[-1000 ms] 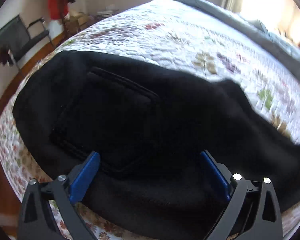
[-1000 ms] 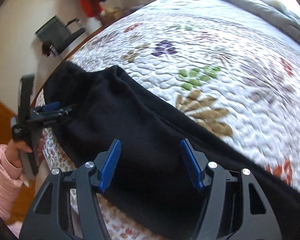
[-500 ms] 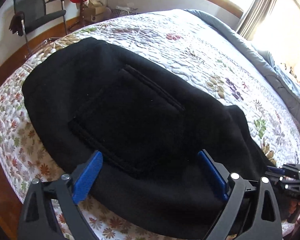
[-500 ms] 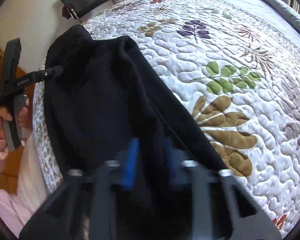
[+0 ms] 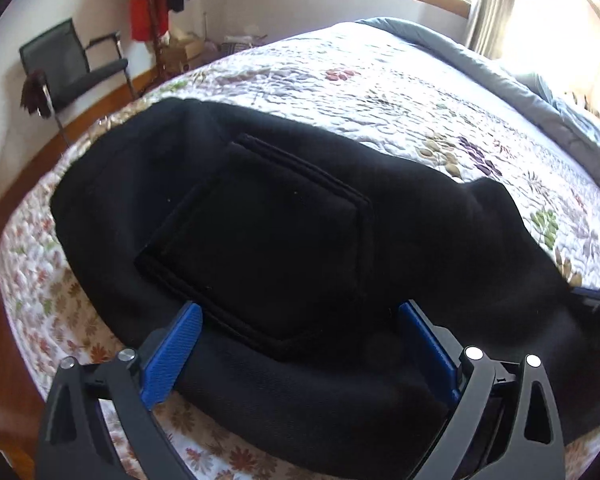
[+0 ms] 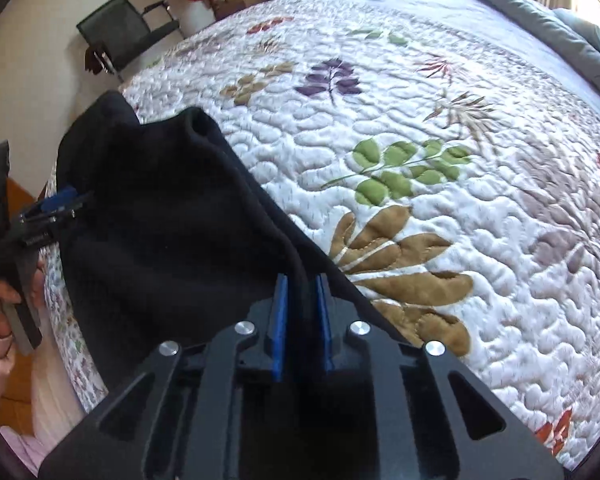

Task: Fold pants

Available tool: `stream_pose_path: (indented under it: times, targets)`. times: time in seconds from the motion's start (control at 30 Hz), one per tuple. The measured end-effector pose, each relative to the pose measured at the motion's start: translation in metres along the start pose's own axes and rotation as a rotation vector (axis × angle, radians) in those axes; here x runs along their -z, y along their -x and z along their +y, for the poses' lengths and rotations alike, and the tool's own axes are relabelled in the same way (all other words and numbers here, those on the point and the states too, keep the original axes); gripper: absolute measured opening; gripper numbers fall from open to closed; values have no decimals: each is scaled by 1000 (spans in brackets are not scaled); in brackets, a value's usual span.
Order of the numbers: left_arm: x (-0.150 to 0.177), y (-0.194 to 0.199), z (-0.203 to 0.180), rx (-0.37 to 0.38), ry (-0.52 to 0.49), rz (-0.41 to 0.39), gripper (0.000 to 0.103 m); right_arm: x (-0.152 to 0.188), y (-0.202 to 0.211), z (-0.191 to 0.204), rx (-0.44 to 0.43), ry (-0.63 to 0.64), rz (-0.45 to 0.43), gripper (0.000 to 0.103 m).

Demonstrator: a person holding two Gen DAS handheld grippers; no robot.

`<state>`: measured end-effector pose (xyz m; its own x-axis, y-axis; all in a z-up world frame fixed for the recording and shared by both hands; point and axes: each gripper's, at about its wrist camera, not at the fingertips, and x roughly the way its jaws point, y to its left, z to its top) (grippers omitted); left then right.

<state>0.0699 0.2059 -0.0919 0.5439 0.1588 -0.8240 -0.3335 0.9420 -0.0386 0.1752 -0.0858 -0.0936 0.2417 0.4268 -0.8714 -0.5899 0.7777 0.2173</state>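
Quilted bed (image 5: 380,80) carries black pants (image 5: 284,240) along its near edge, patch pocket (image 5: 260,248) facing up. Left gripper (image 5: 300,316) hovers over the pocket, blue fingers (image 5: 172,352) spread wide. Right gripper (image 6: 301,280) pinches a pants fold, its jaws opening slightly.

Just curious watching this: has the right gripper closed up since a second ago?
Yes. The right gripper had blue pads wide apart over the pants; now they pinch a fold of cloth beside the quilt's brown leaf.
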Motion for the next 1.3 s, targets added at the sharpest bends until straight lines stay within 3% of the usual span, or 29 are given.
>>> stream_pose_path:
  times: [0.13, 0.23, 0.33, 0.43, 0.5, 0.63, 0.77, 0.83, 1.0, 1.17, 1.3]
  targets:
    - [3, 23, -9, 84, 8, -21, 97, 17, 39, -1, 54, -29, -80, 18]
    - [6, 38, -33, 172, -57, -41, 97, 43, 65, -4, 72, -79, -126, 18]
    - [8, 39, -68, 281, -137, -19, 97, 69, 70, -10, 57, -152, -104, 18]
    - [7, 19, -100, 340, -184, 49, 97, 89, 52, -23, 93, -227, -31, 18]
    - [8, -7, -116, 302, -208, 124, 97, 95, 33, -34, 105, -274, 13, 13]
    - [10, -22, -132, 191, -301, 96, 100, 102, 36, -55, -9, -404, -32, 13]
    - [1, -13, -127, 209, -232, 118, 97, 117, 62, -64, 11, -440, -75, 31]
    - [2, -2, -124, 225, -215, 102, 97, 131, 80, -78, 29, -473, -98, 31]
    - [24, 21, -145, 250, -275, 71, 97, 184, 126, -123, 197, -553, -139, 37]
    - [46, 25, -181, 285, -312, 71, 97, 243, 166, -174, 295, -684, -173, 37]
    - [54, 24, -215, 264, -372, 54, 97, 263, 185, -196, 352, -689, -204, 40]
